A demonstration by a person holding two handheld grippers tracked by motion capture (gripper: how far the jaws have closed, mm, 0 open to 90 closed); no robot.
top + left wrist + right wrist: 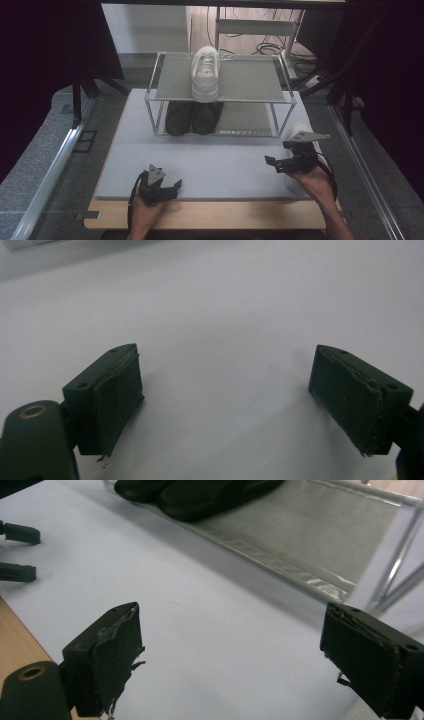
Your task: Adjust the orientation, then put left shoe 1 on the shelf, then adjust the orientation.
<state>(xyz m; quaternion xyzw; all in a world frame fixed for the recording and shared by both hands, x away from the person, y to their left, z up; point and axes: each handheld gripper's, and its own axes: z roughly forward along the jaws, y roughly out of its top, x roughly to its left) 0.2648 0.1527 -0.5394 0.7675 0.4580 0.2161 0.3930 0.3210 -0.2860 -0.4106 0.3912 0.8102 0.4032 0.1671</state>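
The right gripper (276, 163) hangs with fingers spread wide and empty above the pale grey mat (210, 165) that covers the wooden tabletop (210, 214). A white sneaker (299, 134) lies just behind it, at the mat's right edge, partly hidden by the gripper's grey plate. The left gripper (176, 186) rests near the front edge, fingers likewise wide with nothing between them.

A second white sneaker (205, 74) stands on the top shelf of the two-tier metal-framed shoe rack (280, 107), and a pair of black shoes (193, 117) sits on the lower shelf.

The likely trouble lies at the right edge: the near sneaker sits so close to the mat's border that a careless push from the open fingers could nudge it off the side. A grip on the soft upper alone might also slip. The rack's thin front posts leave little clearance, though the top shelf offers free room right of the shelved sneaker. The middle of the mat is open for moving.
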